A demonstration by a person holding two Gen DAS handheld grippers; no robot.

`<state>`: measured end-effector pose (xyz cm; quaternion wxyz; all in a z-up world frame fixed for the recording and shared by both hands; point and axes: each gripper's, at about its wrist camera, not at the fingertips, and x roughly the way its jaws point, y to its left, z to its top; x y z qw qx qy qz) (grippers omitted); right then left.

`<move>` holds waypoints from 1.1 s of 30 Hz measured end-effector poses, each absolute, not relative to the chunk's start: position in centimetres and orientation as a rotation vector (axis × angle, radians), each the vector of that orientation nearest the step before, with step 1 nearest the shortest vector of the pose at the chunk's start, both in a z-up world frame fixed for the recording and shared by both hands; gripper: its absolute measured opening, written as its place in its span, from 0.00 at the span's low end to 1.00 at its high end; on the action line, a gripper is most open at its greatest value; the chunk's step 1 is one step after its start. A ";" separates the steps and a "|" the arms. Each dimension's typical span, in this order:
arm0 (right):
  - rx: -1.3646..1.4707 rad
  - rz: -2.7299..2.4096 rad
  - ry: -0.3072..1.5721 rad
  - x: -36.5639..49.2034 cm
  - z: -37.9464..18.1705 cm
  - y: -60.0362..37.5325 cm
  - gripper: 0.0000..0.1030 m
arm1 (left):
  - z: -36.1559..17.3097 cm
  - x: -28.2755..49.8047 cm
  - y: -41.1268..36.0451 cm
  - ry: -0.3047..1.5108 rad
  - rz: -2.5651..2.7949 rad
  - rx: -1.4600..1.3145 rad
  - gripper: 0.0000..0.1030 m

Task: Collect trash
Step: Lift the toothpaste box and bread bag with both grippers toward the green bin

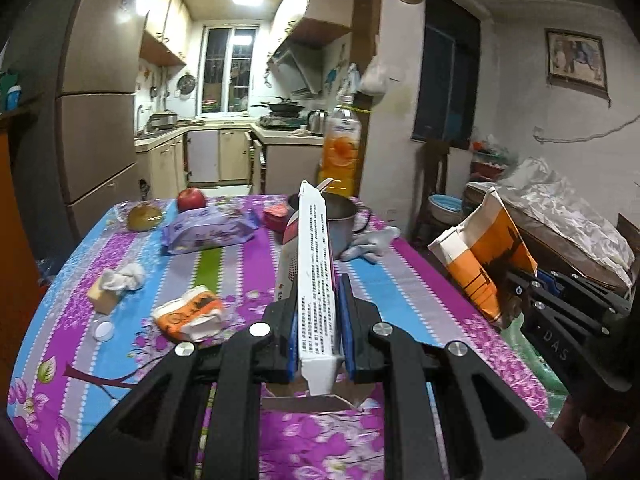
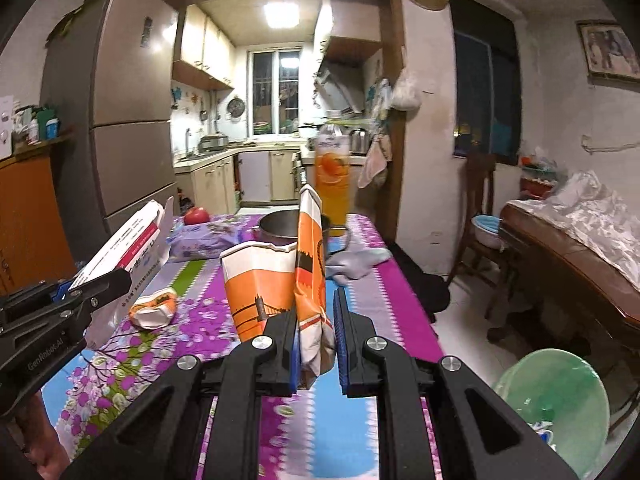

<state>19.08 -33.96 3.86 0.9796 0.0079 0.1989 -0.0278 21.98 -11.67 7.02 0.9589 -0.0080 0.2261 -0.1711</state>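
Home dining room: kitchen cabinets [image 1: 168, 32], fridge [image 1: 96, 120], table [image 1: 400, 280].

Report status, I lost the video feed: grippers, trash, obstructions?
Left gripper shut on white printed carton. Right gripper holds crumpled orange paper cup. Green bin lower right, path clear.

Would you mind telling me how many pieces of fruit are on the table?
2. A red apple sits at the table's far end, behind the purple wipes pack; a yellowish pear lies just to its left. More may be hidden behind the held white box.
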 end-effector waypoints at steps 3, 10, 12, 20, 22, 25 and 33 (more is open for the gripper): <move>0.024 -0.097 0.392 17.8 4.4 -36.2 0.14 | 7.5 21.5 -13.6 0.453 -0.380 -0.010 0.15; 0.050 -0.190 0.391 14.7 5.0 -42.0 0.14 | 8.0 20.4 -19.3 0.446 -0.466 0.018 0.15; 0.062 -0.209 0.396 14.0 5.0 -43.7 0.14 | 8.0 20.0 -20.8 0.448 -0.486 0.026 0.15; 0.081 -0.301 0.408 11.0 4.6 -49.4 0.14 | 7.4 18.9 -26.5 0.463 -0.572 0.064 0.15; 0.087 -0.332 0.418 10.3 4.3 -51.3 0.14 | 7.1 18.6 -28.2 0.471 -0.601 0.080 0.15; 0.100 -0.374 0.439 9.1 3.8 -54.0 0.14 | 6.7 18.2 -31.0 0.487 -0.642 0.099 0.15; 0.133 -0.469 0.533 7.3 1.7 -61.1 0.14 | 4.5 17.8 -38.0 0.579 -0.778 0.152 0.15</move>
